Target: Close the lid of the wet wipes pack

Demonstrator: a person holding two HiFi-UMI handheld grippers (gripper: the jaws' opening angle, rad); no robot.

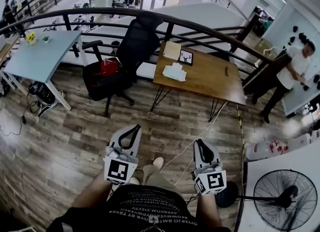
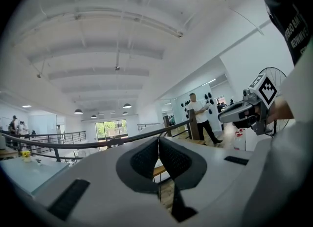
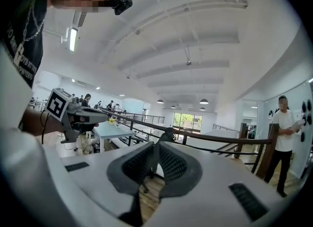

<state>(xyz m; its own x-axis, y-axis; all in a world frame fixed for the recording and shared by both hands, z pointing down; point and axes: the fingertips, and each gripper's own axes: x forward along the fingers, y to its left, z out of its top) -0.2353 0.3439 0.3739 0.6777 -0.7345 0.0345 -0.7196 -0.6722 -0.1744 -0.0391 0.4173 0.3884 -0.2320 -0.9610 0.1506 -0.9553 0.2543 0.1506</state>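
Both tools low at the waist, pointing roughly level. Left tool (image 1: 131, 129) fully closed, pads meeting, nothing between them. Right tool (image 1: 202, 144) likewise pinched together and empty. Wet wipes pack (image 1: 174, 72), a small white bundle, on the near left part of the wooden desk (image 1: 210, 78), straight ahead across the floor (image 1: 75, 141) and well apart from both tools. Roughly between the two, a touch nearer the right. Lid and long axis too small to read. Probably an approach first.
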